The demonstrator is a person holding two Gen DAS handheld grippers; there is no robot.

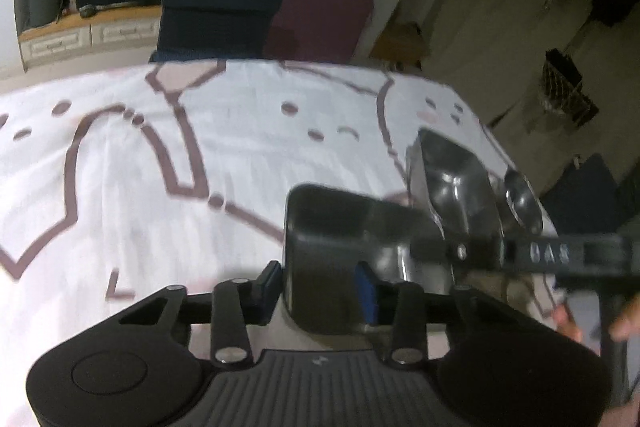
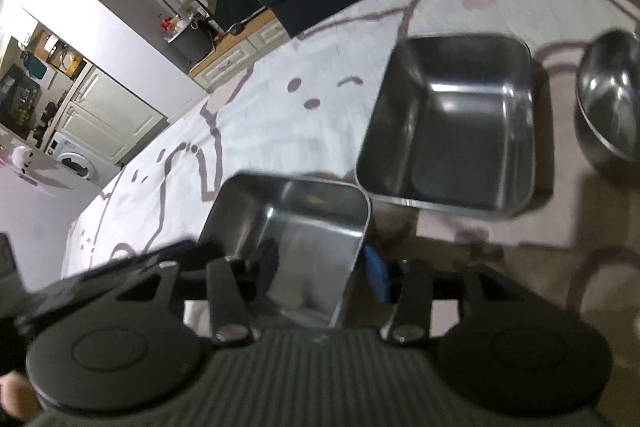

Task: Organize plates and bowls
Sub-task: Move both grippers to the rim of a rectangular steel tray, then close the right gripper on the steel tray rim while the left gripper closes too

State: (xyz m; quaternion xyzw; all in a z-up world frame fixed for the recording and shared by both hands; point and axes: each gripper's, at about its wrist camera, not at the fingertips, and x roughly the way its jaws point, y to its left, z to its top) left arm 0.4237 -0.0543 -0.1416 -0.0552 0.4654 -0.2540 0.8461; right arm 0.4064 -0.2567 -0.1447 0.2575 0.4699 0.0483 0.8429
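Gleaming steel trays (image 2: 452, 131) — bowl (image 2: 610, 99) beside.

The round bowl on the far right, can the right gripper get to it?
Probably not yet. The right gripper sits around the small square dish; the big square dish lies beside the round bowl, not blocking it.

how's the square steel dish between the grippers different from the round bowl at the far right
The square dish has straight walls, rounded corners and a flat bottom; the round bowl curves all the way in. The square dish sits between the right gripper's fingers, one inside its wall and one outside; the round bowl stands apart on the tablecloth, untouched. Both are shiny bare metal and empty.
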